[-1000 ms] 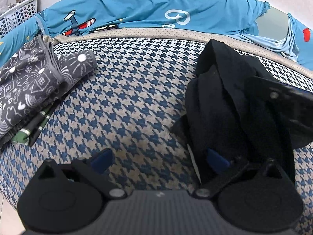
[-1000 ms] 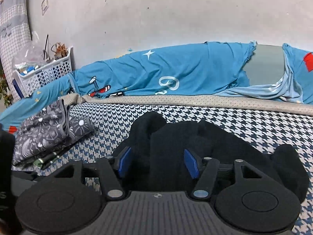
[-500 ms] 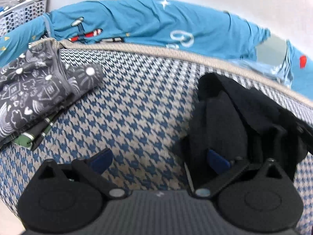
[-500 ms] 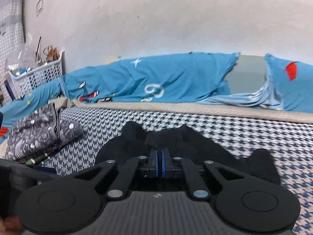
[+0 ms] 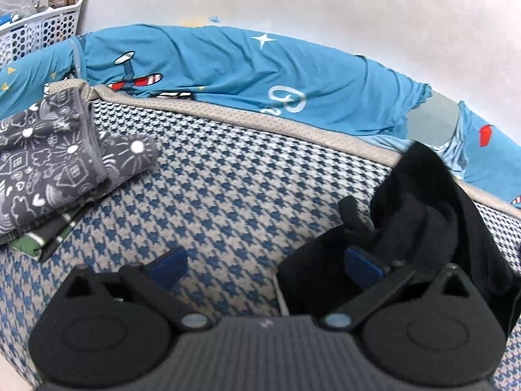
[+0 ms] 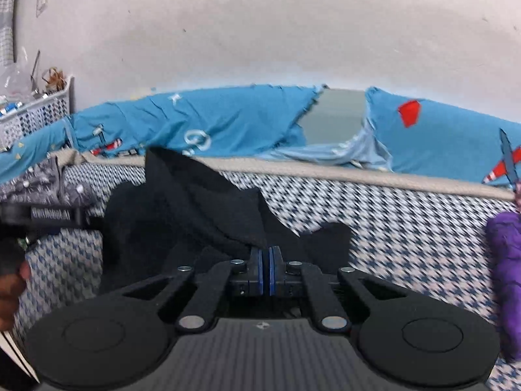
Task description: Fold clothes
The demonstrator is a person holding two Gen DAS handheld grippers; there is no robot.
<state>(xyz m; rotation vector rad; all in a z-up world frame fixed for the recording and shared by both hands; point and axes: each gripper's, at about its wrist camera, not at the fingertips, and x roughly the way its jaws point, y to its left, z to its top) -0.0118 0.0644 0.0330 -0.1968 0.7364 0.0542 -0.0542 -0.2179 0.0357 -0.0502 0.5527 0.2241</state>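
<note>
A black garment [image 6: 202, 202] is bunched on the blue houndstooth bed cover [image 5: 228, 195]. My right gripper [image 6: 269, 272] is shut on a fold of it and holds part of it lifted. In the left wrist view the same garment [image 5: 423, 215] hangs at the right. My left gripper [image 5: 265, 265] is open; its right finger [image 5: 363, 265] lies against the garment's edge and its left finger [image 5: 167, 265] is over the bare cover.
A folded grey patterned garment [image 5: 49, 163] lies on a striped green one at the left. A blue printed quilt [image 5: 260, 75] runs along the wall. A white basket [image 5: 39, 29] stands at the far left. A purple cloth [image 6: 504, 277] lies at the right.
My right gripper closed on the black garment and lifted it up and to the right. The left gripper stayed open and tilted upward.
</note>
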